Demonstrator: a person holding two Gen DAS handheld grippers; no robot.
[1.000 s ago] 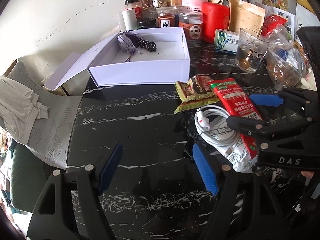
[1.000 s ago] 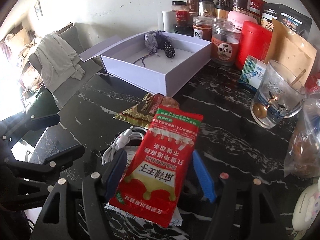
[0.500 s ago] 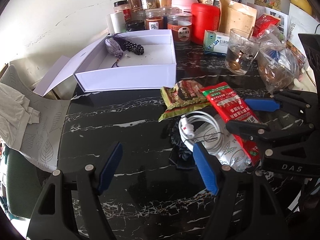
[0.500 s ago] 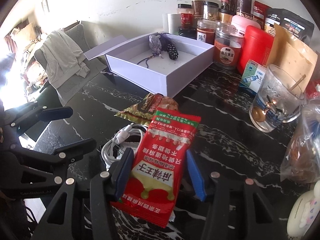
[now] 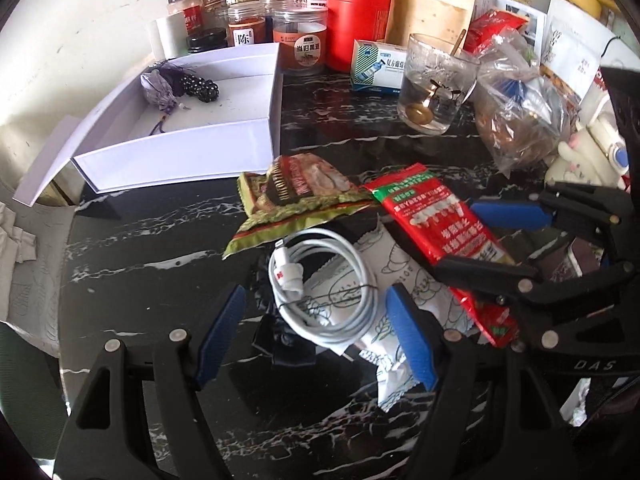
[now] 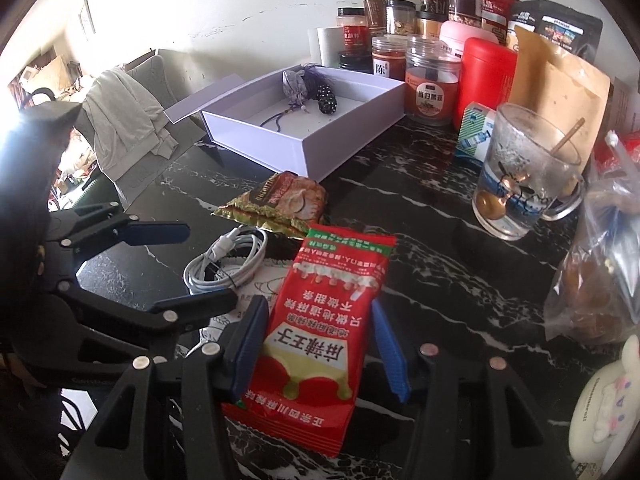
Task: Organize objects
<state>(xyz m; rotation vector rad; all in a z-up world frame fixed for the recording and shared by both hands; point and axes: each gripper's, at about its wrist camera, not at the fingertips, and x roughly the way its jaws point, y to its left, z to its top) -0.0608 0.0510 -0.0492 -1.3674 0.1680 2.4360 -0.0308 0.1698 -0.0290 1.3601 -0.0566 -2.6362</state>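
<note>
We are clamping the red snack packet (image 6: 328, 328) in our right gripper (image 6: 316, 344) (pads pressing both edges), lifted over the black marble table (image 6: 440, 280). Our left gripper (image 5: 316, 336) is gaping around the coiled white cable (image 5: 324, 280).

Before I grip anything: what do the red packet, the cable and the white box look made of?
Red packet: glossy plastic film, crimped ends, sheen. Cable: smooth white plastic or rubber sheath, coiled and tied. White box: matte, probably rigid cardboard, with straight thin walls and a folded lid flap.
</note>
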